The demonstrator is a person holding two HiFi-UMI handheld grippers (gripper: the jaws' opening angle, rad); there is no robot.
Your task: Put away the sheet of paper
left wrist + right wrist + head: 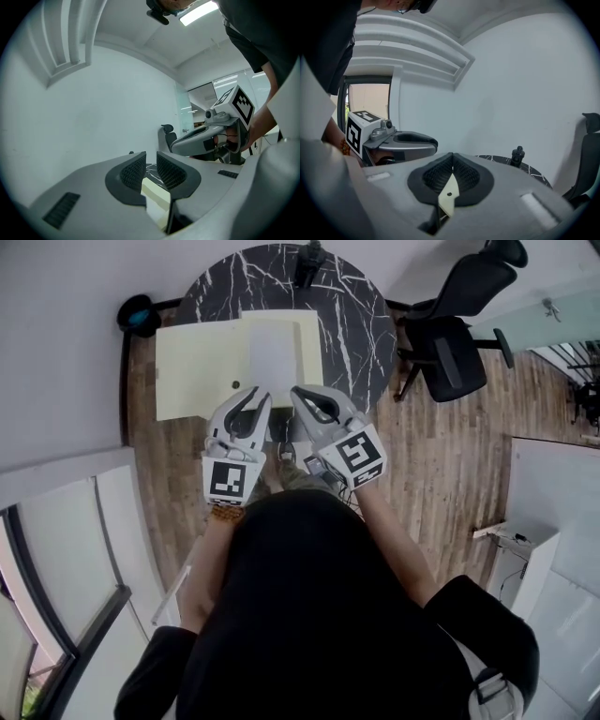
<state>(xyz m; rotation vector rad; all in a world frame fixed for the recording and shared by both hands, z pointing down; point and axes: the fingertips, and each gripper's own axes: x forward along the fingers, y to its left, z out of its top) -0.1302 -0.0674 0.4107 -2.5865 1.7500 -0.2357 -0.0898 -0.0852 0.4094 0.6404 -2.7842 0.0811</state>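
Note:
A white sheet of paper (273, 351) lies on an opened pale yellow folder (202, 367) on a round black marble table (352, 315). My left gripper (255, 399) hovers at the folder's near edge. Its jaws stand open by a narrow gap (151, 168), and the folder (157, 197) shows through it. My right gripper (302, 396) sits just right of it, angled toward the folder, with its pads meeting at the tips (451, 159). A sliver of the yellow folder (449, 194) with a small dark dot shows below the tips. I see nothing clearly pinched in either gripper.
A small black object (309, 263) stands at the table's far edge. A black office chair (455, 334) is to the right on the wooden floor. A dark round item (139, 313) sits at the left by the white wall. A window is at the lower left.

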